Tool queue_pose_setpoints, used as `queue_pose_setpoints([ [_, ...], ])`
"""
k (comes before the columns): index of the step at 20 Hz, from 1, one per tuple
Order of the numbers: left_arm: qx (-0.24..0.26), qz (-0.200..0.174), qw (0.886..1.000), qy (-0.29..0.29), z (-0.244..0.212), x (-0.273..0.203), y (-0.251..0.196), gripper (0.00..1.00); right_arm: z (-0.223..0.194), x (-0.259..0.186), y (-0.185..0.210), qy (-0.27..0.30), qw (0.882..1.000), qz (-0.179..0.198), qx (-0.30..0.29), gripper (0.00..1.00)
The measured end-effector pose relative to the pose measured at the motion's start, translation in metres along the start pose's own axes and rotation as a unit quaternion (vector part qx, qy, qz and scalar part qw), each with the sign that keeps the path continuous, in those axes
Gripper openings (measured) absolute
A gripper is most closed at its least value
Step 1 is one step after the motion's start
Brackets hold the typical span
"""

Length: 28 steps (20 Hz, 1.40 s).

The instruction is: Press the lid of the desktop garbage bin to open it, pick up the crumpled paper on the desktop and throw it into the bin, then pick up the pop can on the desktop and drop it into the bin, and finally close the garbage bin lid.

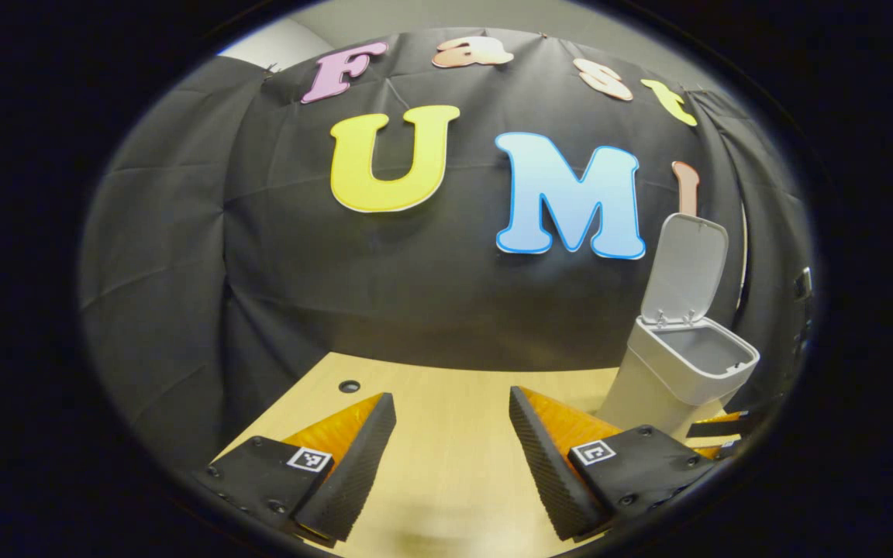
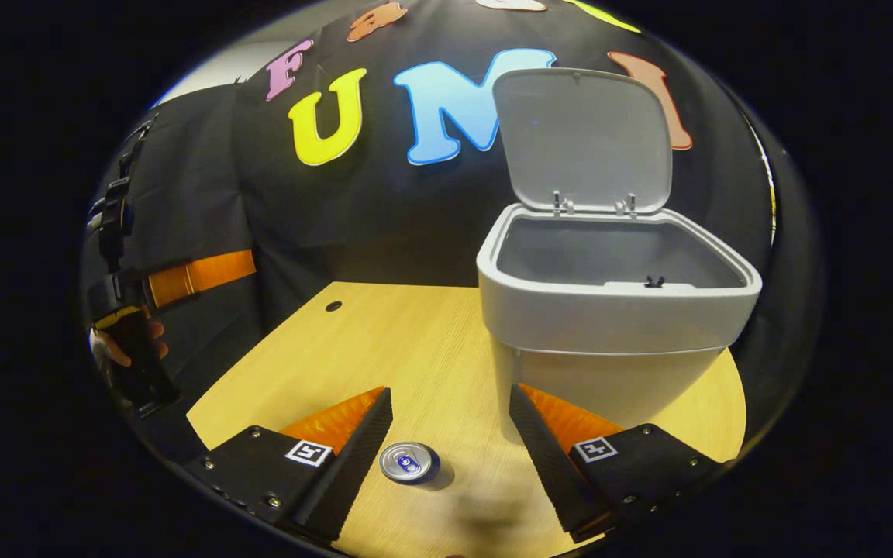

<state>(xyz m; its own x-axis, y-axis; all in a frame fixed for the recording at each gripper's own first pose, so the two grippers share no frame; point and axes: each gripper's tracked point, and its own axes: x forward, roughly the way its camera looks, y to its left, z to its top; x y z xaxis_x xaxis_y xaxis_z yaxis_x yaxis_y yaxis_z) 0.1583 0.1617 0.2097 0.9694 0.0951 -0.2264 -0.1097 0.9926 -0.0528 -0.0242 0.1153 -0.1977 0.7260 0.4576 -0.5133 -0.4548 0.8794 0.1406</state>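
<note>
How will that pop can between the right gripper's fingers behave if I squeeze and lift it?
The pop can stands upright on the desktop, so it probably won't roll unless knocked over. Its narrow, smooth metal body may tip or slip under an off-centre squeeze. It looks thin-walled, likely light, and could dent; the right gripper is open around it.

Dim, sharp, fisheye-warped edges

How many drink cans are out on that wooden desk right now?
1. A single pop can stands upright on the desk, between the open right gripper's fingers, just left of the open bin. Others could be hidden inside the bin.
</note>
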Motion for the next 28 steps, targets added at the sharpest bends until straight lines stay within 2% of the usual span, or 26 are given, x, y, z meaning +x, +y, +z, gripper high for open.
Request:
queue_pose_setpoints([
  [1, 0.001, 0.002, 1.000, 0.000, -0.001, -0.001, 0.002, 0.97, -0.005, 0.005, 0.004, 0.007, 1.000, 0.005, -0.005, 0.98],
  [2, 0.001, 0.004, 1.000, 0.001, -0.001, -0.002, 0.003, 1.00, -0.010, 0.008, 0.006, 0.014, 1.000, 0.011, -0.010, 0.98],
  [3, 0.001, 0.005, 1.000, 0.002, -0.002, -0.004, 0.004, 0.97, -0.016, 0.010, 0.010, 0.022, 1.000, 0.016, -0.014, 0.98],
  [5, 0.000, 0.009, 1.000, 0.005, -0.004, -0.005, 0.007, 1.00, -0.030, 0.017, 0.016, 0.041, 0.998, 0.028, -0.023, 0.98],
  [6, -0.001, 0.010, 1.000, 0.006, -0.006, -0.006, 0.008, 0.97, -0.037, 0.019, 0.019, 0.051, 0.998, 0.034, -0.027, 0.98],
  [10, -0.002, 0.016, 1.000, 0.012, -0.011, -0.008, 0.012, 0.97, -0.056, 0.026, 0.029, 0.074, 0.995, 0.051, -0.049, 0.98],
  [11, -0.002, 0.017, 1.000, 0.013, -0.012, -0.010, 0.013, 1.00, -0.061, 0.029, 0.031, 0.080, 0.994, 0.055, -0.053, 0.98],
  [12, -0.003, 0.018, 1.000, 0.014, -0.013, -0.010, 0.014, 0.97, -0.066, 0.031, 0.033, 0.086, 0.993, 0.058, -0.057, 0.98],
  [13, -0.003, 0.019, 1.000, 0.015, -0.014, -0.011, 0.014, 1.00, -0.071, 0.034, 0.034, 0.093, 0.992, 0.062, -0.062, 0.98],
  [15, -0.003, 0.021, 1.000, 0.018, -0.017, -0.011, 0.016, 0.97, -0.079, 0.041, 0.038, 0.104, 0.990, 0.067, -0.073, 0.98],
  [17, -0.005, 0.022, 1.000, 0.021, -0.019, -0.012, 0.017, 1.00, -0.086, 0.048, 0.039, 0.115, 0.988, 0.070, -0.081, 0.98],
  [18, -0.005, 0.023, 0.999, 0.022, -0.020, -0.013, 0.018, 0.97, -0.088, 0.052, 0.038, 0.121, 0.987, 0.069, -0.084, 0.98],
  [26, -0.008, 0.026, 0.999, 0.028, -0.025, -0.012, 0.023, 0.97, -0.113, 0.066, 0.036, 0.157, 0.979, 0.056, -0.114, 0.98],
  [28, -0.009, 0.025, 0.999, 0.030, -0.026, -0.012, 0.023, 0.97, -0.111, 0.071, 0.030, 0.158, 0.978, 0.053, -0.122, 0.85],
])
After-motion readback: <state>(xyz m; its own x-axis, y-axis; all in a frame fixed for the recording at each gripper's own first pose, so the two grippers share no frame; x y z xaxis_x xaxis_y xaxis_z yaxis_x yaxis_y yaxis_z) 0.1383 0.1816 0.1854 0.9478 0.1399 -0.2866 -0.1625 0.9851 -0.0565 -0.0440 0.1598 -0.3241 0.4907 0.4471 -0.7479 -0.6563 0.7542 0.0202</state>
